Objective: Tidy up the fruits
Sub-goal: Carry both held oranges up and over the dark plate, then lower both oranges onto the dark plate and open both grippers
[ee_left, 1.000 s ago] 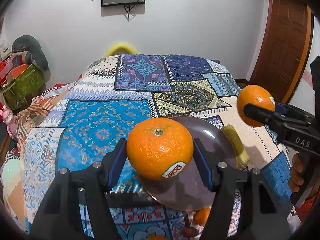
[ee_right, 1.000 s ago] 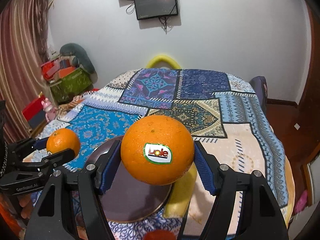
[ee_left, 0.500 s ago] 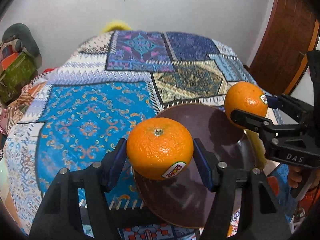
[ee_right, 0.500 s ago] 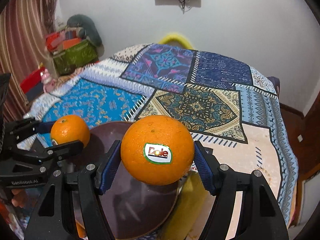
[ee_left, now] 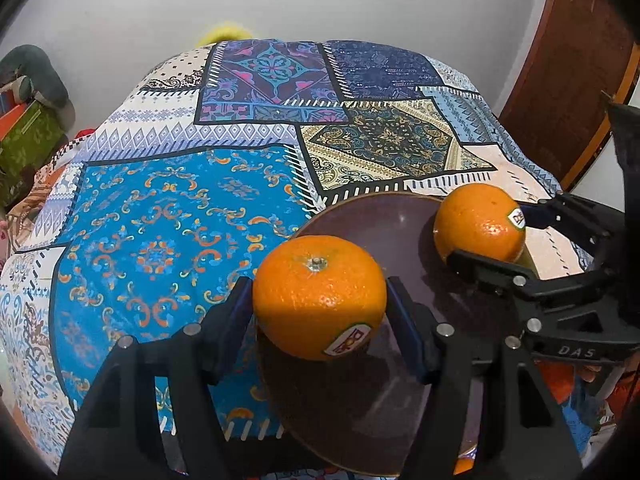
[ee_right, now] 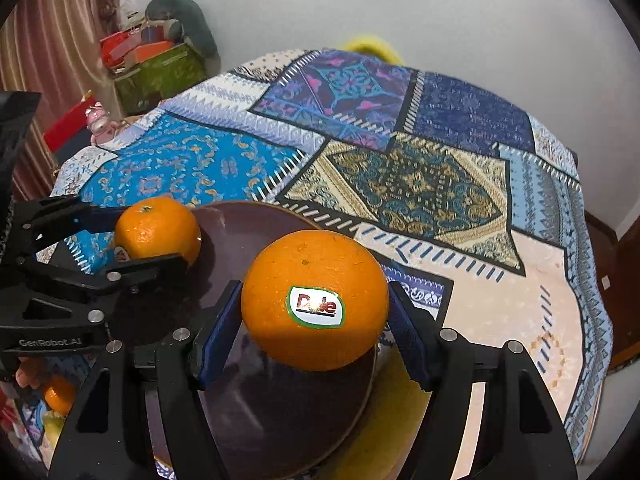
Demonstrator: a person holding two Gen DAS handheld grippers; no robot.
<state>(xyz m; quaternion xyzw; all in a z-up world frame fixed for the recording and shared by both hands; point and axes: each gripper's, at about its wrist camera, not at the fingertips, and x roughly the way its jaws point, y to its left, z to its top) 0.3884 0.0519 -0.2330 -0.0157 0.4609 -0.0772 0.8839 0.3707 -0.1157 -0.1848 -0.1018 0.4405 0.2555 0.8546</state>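
Left wrist view: the left gripper (ee_left: 320, 300) has its blue pads pressed on both sides of an orange (ee_left: 318, 294), jaws about half open around it, above the near-left rim of a dark plate (ee_left: 384, 224) on a patchwork cloth (ee_left: 168, 216). To the right, the right gripper (ee_left: 484, 236) clamps a second orange (ee_left: 478, 222) over the plate's far right edge.

Right wrist view: the right gripper (ee_right: 314, 304) grips its orange (ee_right: 314, 298), sticker facing the camera, above the plate (ee_right: 248, 220). At left, the left gripper (ee_right: 154, 236) holds its orange (ee_right: 158, 232) by the plate's left rim. Another orange (ee_right: 59, 394) lies at lower left.
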